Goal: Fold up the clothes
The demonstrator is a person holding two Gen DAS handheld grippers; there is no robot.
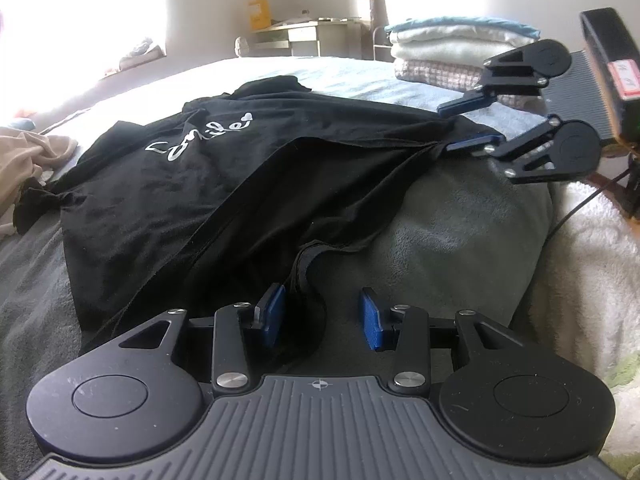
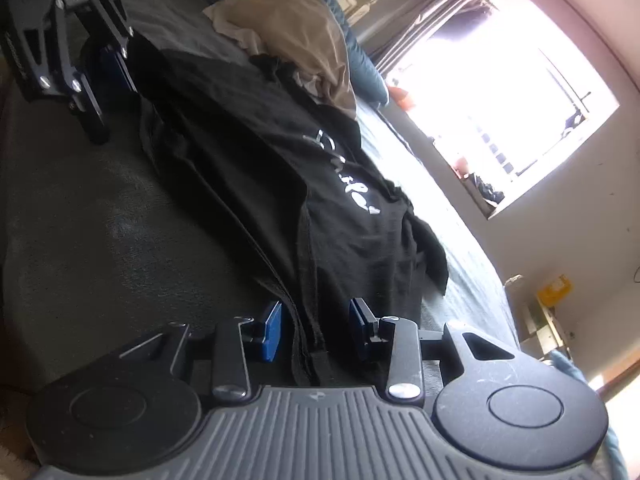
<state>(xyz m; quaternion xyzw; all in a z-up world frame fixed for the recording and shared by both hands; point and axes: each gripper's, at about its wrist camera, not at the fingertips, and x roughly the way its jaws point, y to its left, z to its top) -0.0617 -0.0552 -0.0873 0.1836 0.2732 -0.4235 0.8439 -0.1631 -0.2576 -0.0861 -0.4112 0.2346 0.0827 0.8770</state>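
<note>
The black T-shirt [image 1: 192, 184] lies on the bed, its near hem running between my two grippers. My left gripper [image 1: 322, 320] and right gripper [image 2: 314, 330] each straddle the hem, pads apart, not gripping.

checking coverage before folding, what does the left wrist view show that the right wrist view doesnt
Only the left wrist view shows the stack of folded blankets at the far side of the bed, and a white fleecy cover at the right.

Only the right wrist view shows the bright window with its curtain, and the blue pillow behind the tan garment.

Both show the black t-shirt with white script lying on the grey blanket, and the left gripper and right gripper, each open with a shirt edge between its pads.
</note>
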